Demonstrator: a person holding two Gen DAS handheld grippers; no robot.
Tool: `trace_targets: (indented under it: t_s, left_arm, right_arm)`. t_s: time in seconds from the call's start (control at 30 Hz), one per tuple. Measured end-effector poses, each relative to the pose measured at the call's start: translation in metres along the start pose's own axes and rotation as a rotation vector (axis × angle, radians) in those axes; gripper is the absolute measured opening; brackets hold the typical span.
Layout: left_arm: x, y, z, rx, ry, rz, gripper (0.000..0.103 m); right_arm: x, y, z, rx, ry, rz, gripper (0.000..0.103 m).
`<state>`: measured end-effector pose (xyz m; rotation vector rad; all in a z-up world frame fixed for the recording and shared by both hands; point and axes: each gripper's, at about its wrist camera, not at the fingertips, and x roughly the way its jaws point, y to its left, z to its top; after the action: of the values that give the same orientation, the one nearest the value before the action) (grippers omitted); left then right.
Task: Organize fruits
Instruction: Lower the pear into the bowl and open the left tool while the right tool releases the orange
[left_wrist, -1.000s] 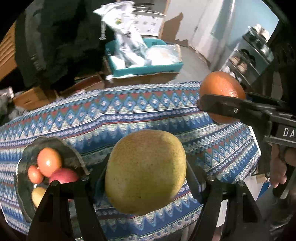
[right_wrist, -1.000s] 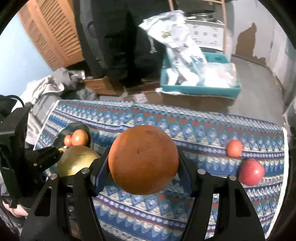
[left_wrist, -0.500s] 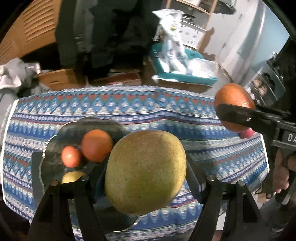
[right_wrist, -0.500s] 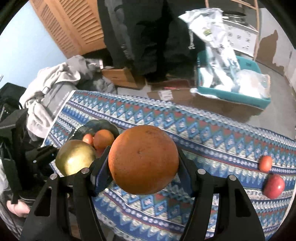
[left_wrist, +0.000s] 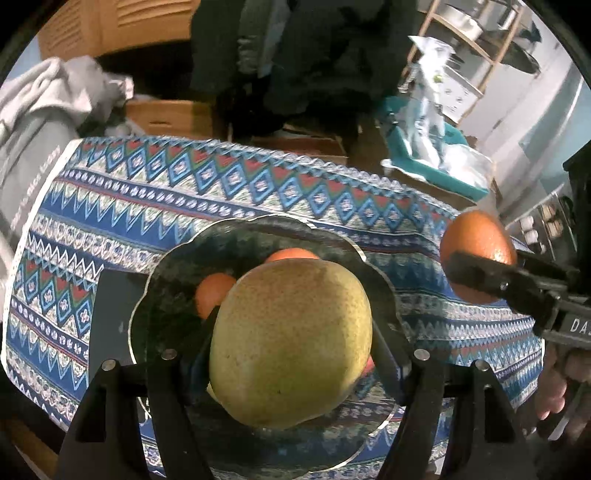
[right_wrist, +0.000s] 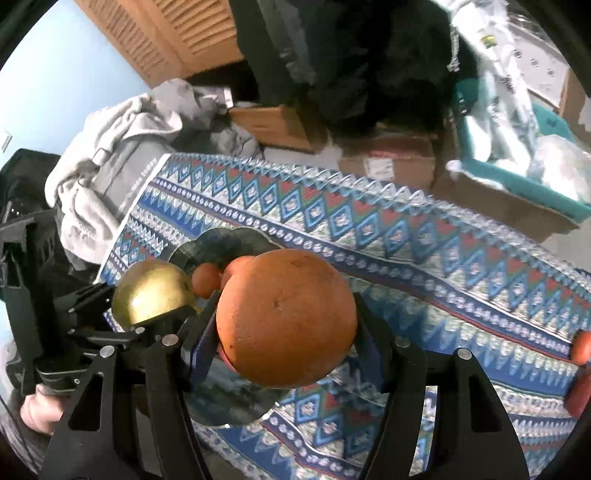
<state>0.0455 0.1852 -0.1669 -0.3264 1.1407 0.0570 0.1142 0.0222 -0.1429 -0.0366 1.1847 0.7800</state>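
A yellow-green mango (left_wrist: 291, 343) sits clamped in the left gripper (left_wrist: 295, 354) directly above a dark glass plate (left_wrist: 173, 258) on the near left part of the counter (left_wrist: 122, 206), where two small orange fruits (left_wrist: 214, 295) already lie. Just to its right, the right gripper (right_wrist: 286, 328) is closed tight on a large orange (right_wrist: 286, 317) and hangs over the plate's right edge. Two more reddish fruits (right_wrist: 581, 347) wait at the far right end of the patterned cloth, well apart from the plate. The risk from here appears to be crowding: with both grippers close together over one shallow plate, a release from this height could knock the small fruits out, or send the round orange rolling off the rim and across the cloth.
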Motion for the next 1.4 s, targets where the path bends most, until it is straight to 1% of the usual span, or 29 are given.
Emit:
trace_targets:
  t_s: [0.17, 0.3, 0.57, 0.67, 0.8, 0.97, 1.03, 1.13, 1.4]
  left_arm:
    - [0.013, 0.022, -0.002, -0.042, 0.02, 0.006, 0.075]
    - [0.022, 0.04, -0.005, -0.095, 0.052, -0.006, 0.075]
    - [0.027, 0.054, -0.002, -0.138, 0.053, -0.034, 0.074]
    - [0.023, 0.055, 0.0, -0.139, 0.038, -0.031, 0.073]
    - [0.018, 0.052, 0.002, -0.122, 0.033, -0.022, 0.074]
    - [0.014, 0.048, 0.001, -0.094, 0.023, 0.018, 0.074]
    - [0.012, 0.048, 0.001, -0.1, 0.021, 0.018, 0.074]
    - [0.005, 0.046, 0.001, -0.099, 0.009, 0.019, 0.075]
    - [-0.011, 0.029, 0.001, -0.057, -0.018, 0.021, 0.079]
  right_arm:
    - [0.027, 0.01, 0.003, -0.014, 0.041, 0.014, 0.065]
    - [0.045, 0.015, 0.004, -0.014, 0.07, 0.032, 0.065]
    - [0.071, 0.021, 0.002, -0.018, 0.121, 0.034, 0.066]
    - [0.076, 0.022, 0.001, -0.019, 0.135, 0.032, 0.068]
    - [0.073, 0.021, 0.004, -0.008, 0.116, 0.029, 0.069]
    - [0.065, 0.019, 0.007, -0.004, 0.101, 0.011, 0.073]
    - [0.061, 0.018, 0.008, -0.003, 0.092, 0.003, 0.074]
    - [0.052, 0.019, 0.009, -0.003, 0.079, 0.023, 0.073]
    - [0.024, 0.033, 0.006, -0.063, 0.038, -0.016, 0.073]
